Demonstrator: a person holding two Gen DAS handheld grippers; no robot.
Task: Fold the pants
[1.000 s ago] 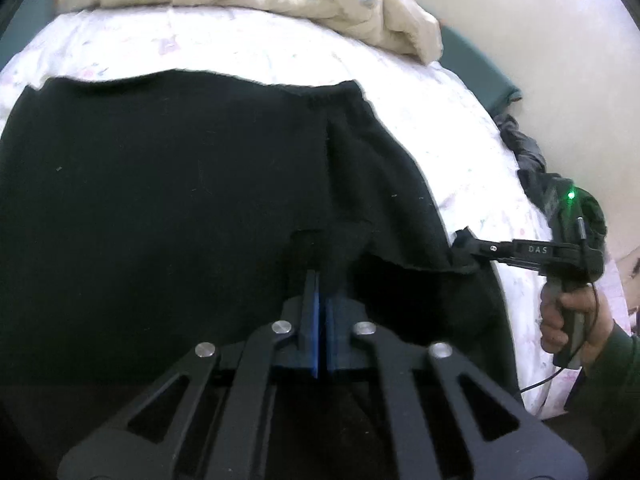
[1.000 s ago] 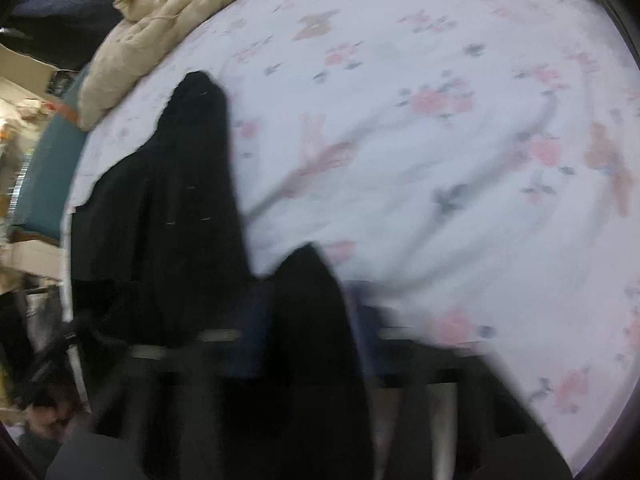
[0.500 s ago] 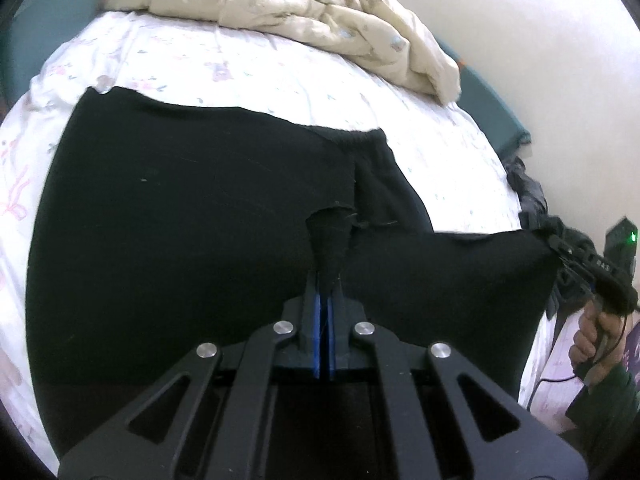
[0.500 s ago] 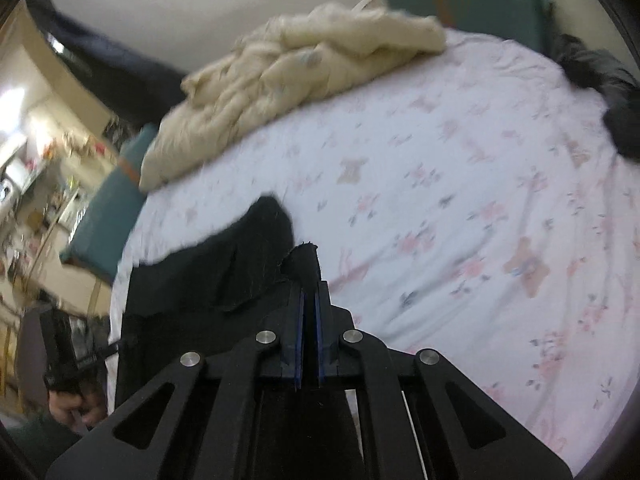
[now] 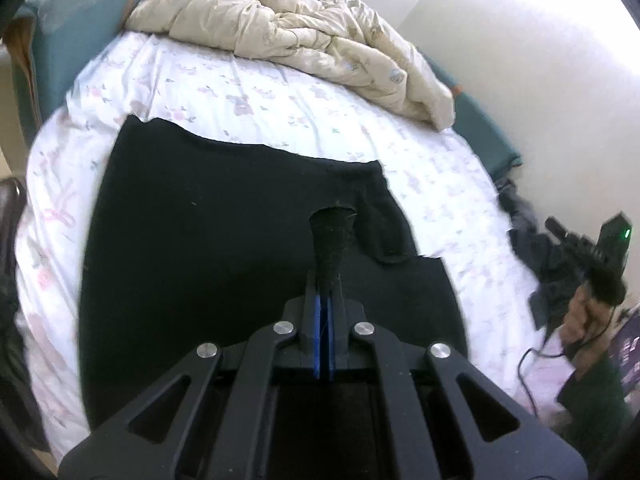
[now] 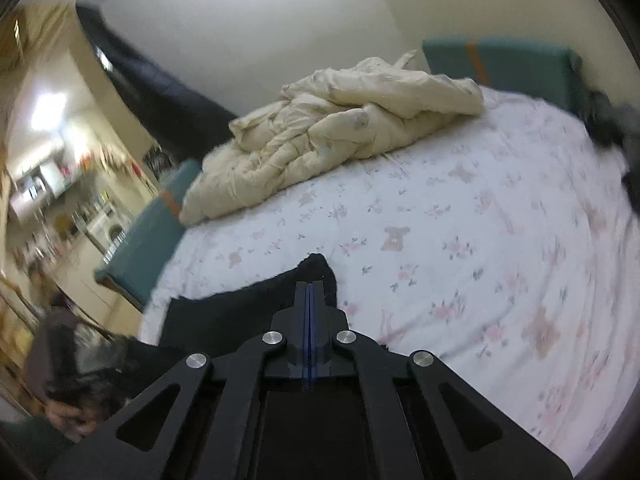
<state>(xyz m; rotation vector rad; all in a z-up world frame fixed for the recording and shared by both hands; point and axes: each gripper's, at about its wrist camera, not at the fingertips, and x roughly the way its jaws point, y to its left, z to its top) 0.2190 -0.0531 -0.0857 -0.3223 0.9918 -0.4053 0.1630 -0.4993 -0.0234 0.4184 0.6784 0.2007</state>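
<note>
Only the left wrist view shows the black pants (image 5: 224, 248) spread across the bed (image 5: 432, 184). The left tool (image 5: 325, 280) pinches a raised fold at center; the right tool (image 6: 310, 292), angled downward, clamps another edge.

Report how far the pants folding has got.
Done: the black pants lie spread flat on the floral bed sheet. In hand: the left gripper is shut on a pinch of the fabric's near edge, and the right gripper is shut on another black corner, both raised off the sheet. Left: carrying that edge over the rest and laying it down; no finished fold shows.
</note>
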